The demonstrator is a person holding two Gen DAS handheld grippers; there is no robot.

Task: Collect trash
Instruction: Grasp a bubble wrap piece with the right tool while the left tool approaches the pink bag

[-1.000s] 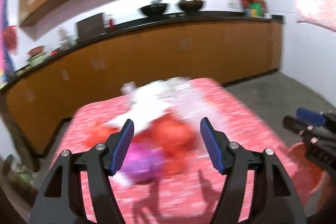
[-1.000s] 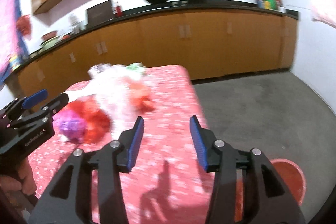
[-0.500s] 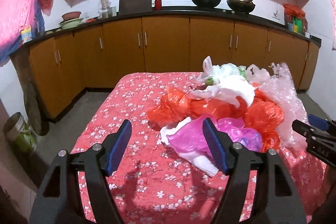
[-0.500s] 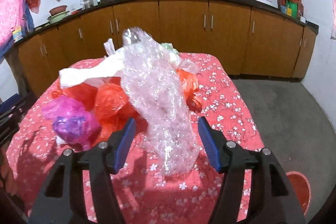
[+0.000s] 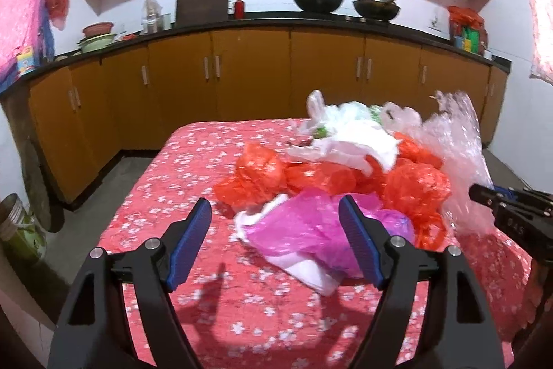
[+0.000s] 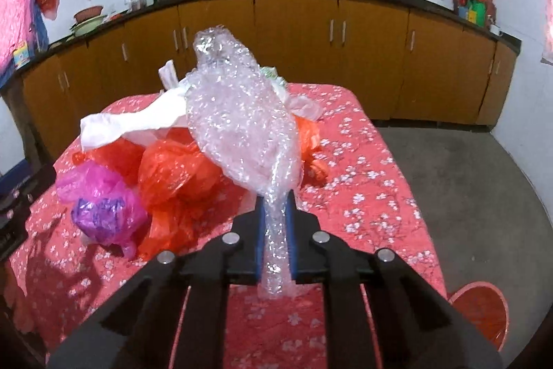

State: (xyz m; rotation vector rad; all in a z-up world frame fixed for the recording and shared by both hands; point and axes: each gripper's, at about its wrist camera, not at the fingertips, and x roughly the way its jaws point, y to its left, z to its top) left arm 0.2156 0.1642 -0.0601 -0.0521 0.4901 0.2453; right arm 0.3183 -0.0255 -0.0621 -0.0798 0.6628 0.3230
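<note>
A heap of plastic trash lies on the red flowered tablecloth [image 5: 193,168]: orange bags [image 5: 262,175], a pink-purple bag [image 5: 311,227], a white bag [image 5: 356,144] and a clear bubble-wrap sheet [image 6: 242,127]. My right gripper [image 6: 275,206] has its jaws closing and its pads press on the lower end of the bubble wrap, which stands up ahead of it. My left gripper [image 5: 274,215] is open, its jaws still opening, just short of the pink-purple bag; its right finger [image 5: 356,237] overlaps the bag. The right gripper also shows at the edge of the left wrist view [image 5: 480,192].
Wooden cabinets [image 5: 249,75] under a black counter with woks [image 5: 318,0] run behind the table. A red basin [image 6: 480,310] sits on the grey floor at the table's right. A metal can [image 5: 13,220] stands on the floor at the left.
Both grippers swung round and moved in on the heap. The right gripper's jaws have shut on the bubble wrap. The left gripper's jaws have widened a little.
</note>
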